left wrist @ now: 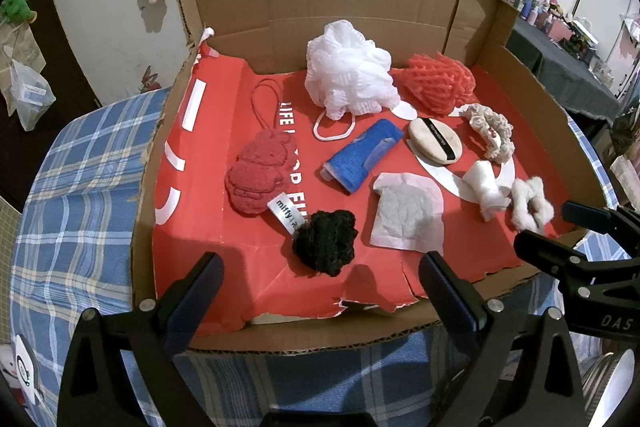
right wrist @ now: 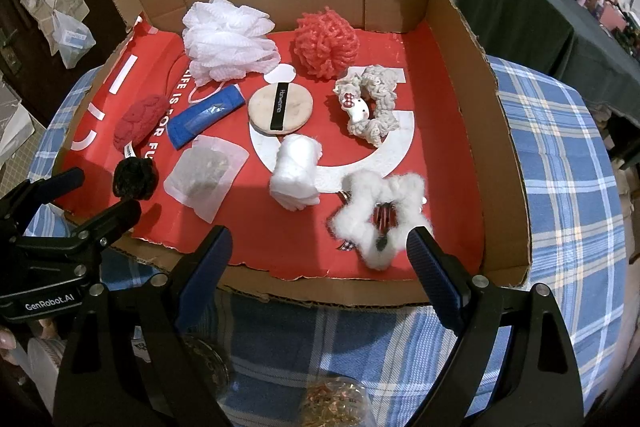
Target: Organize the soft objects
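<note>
The right gripper [right wrist: 320,259] hangs over the near edge of the box [right wrist: 460,39], jaws spread wide with nothing between them. The left gripper [left wrist: 320,287] stands likewise: wide apart, empty, above the box's near wall. Neither touches anything.

Nearest the right gripper lies the white scrunchie [right wrist: 380,219], a fluffy ring with a small clip or ribbon showing through its hole. It looks very light and will squash flat; taking one side of the ring across its thickness should hold better than pinching the fluff alone. Just beyond it is the gauze roll [right wrist: 296,171], soft but firmer, best gripped across its middle.

Nearest the left gripper sits the black puff [left wrist: 325,241], light and springy, so the jaws probably must close well in before it stays put. Beside it the flat pad [left wrist: 406,213] lies flush on the red liner [left wrist: 192,251]; thin and limp, it likely needs lifting by an edge or corner. The red sponge [left wrist: 256,175] and blue cloth [left wrist: 362,155] lie further in, both compressible and easy to pinch across the narrow side.

Toward the middle are the powder puff [right wrist: 280,105], flat with a black strap that offers a hold, and the beige scrunchie [right wrist: 372,103]. At the back stand the white loofah [right wrist: 228,39] and red loofah [right wrist: 326,43], bulky, airy mesh that should crush easily and may snag.
</note>
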The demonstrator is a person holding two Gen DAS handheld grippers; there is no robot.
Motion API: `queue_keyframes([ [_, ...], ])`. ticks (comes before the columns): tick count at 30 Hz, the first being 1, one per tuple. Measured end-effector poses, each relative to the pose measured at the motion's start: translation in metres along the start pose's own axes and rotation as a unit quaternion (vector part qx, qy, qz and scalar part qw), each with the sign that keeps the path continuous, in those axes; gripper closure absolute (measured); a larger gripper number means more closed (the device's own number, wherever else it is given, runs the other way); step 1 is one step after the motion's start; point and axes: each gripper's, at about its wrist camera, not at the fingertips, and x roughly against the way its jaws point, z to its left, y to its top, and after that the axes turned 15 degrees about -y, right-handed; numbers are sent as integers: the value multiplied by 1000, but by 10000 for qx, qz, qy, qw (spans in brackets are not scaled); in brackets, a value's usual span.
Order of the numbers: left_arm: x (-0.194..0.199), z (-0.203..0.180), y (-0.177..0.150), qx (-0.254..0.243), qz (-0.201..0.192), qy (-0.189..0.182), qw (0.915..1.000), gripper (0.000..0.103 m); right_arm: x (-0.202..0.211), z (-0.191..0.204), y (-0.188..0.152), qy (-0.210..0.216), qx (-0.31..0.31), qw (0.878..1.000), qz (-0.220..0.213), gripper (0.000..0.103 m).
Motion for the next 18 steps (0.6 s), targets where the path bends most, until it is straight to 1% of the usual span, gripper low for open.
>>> queue_keyframes([
  [18,1,-1,0,-17,-15,0,10000,3,0,-1,0,12,-4,10000,2,14],
])
